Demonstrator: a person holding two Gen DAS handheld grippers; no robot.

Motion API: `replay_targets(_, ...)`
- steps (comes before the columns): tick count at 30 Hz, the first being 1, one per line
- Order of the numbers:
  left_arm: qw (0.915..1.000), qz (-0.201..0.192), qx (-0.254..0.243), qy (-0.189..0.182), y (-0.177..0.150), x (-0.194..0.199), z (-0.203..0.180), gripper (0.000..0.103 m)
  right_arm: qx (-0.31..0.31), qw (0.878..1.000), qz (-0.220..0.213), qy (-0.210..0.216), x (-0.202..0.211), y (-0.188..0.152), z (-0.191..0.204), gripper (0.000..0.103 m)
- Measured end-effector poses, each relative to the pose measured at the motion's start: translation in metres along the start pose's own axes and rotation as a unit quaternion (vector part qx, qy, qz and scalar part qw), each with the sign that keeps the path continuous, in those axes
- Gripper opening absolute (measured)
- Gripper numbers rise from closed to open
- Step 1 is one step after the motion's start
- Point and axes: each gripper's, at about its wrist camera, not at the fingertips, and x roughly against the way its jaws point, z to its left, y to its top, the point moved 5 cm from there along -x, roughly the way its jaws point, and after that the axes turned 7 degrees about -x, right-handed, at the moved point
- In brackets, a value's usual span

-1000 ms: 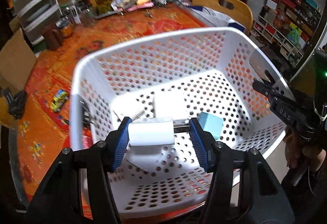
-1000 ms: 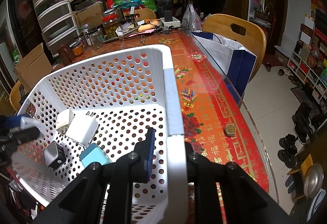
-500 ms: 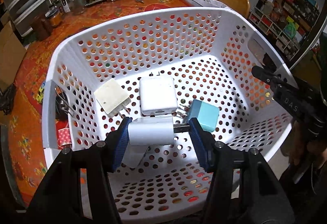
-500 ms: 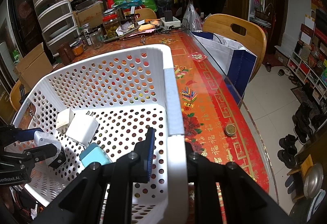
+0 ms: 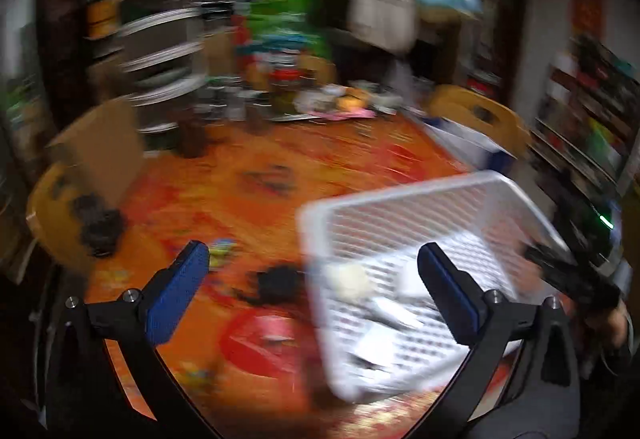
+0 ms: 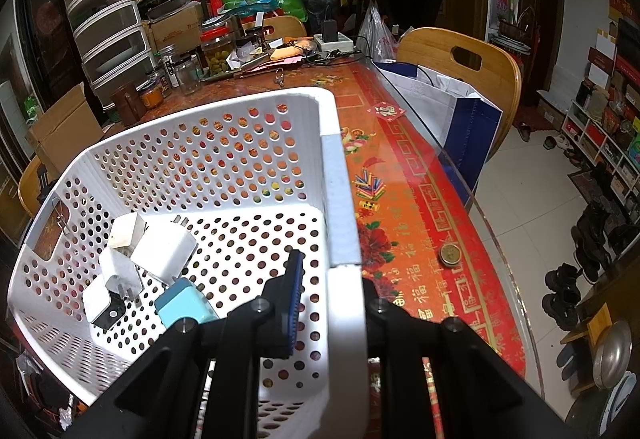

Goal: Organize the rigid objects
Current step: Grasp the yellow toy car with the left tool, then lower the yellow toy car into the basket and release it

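A white perforated basket (image 6: pixel 224 143) stands on the red patterned table and holds several chargers: white ones (image 6: pixel 162 249) and a light blue one (image 6: pixel 186 307). My right gripper (image 6: pixel 326 303) is shut on the basket's right rim (image 6: pixel 340 207). My left gripper (image 5: pixel 312 291) is open and empty, above the table to the left of the basket (image 5: pixel 420 215); its view is motion-blurred. A small yellow toy car (image 5: pixel 222 251) and a black object (image 5: pixel 280 283) lie on the table near it.
Jars (image 6: pixel 216 47), a power strip (image 6: pixel 332 41) and papers crowd the table's far end. A coin-like disc (image 6: pixel 450 255) lies right of the basket. Wooden chairs (image 6: pixel 472 67) and a drawer tower (image 6: pixel 108 23) surround the table.
My left gripper has let go of the white charger into the basket, opened wide, and swung up and left out of the basket. The right gripper has not moved.
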Motion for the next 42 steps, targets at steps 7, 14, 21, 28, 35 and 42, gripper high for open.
replay_targets(7, 0.9904, 0.113, 0.073, 0.033, -0.03, -0.117, 0.1, 0.103, 0.001, 1.0, 0.001, -0.002, 0.0, 0.001, 0.001, 0.015)
replay_targets(14, 0.9749, 0.199, 0.066, 0.073, -0.064, -0.237, 0.125, 0.099, 0.001, 1.0, 0.003, -0.001, 0.0, 0.002, 0.0, 0.015)
replay_targets(21, 0.971, 0.213, 0.088, 0.063, -0.079, -0.274, 0.132, 0.065, 0.002, 1.0, 0.002, -0.002, -0.001, 0.002, 0.0, 0.015)
replay_targets(28, 0.9767, 0.175, 0.042, 0.116, -0.068, -0.249, 0.11, 0.028, 0.001, 1.0, 0.002, 0.0, 0.0, 0.002, -0.001, 0.015)
replay_targets(35, 0.9812, 0.107, 0.032, 0.158, -0.042, -0.173, 0.093, 0.028, 0.001, 1.0, 0.001, 0.0, -0.001, 0.002, -0.002, 0.015)
replay_targets(42, 0.9921, 0.074, 0.02, 0.099, -0.022, -0.089, 0.043, 0.028, 0.001, 1.0, 0.0, 0.0, 0.0, 0.001, -0.002, 0.015)
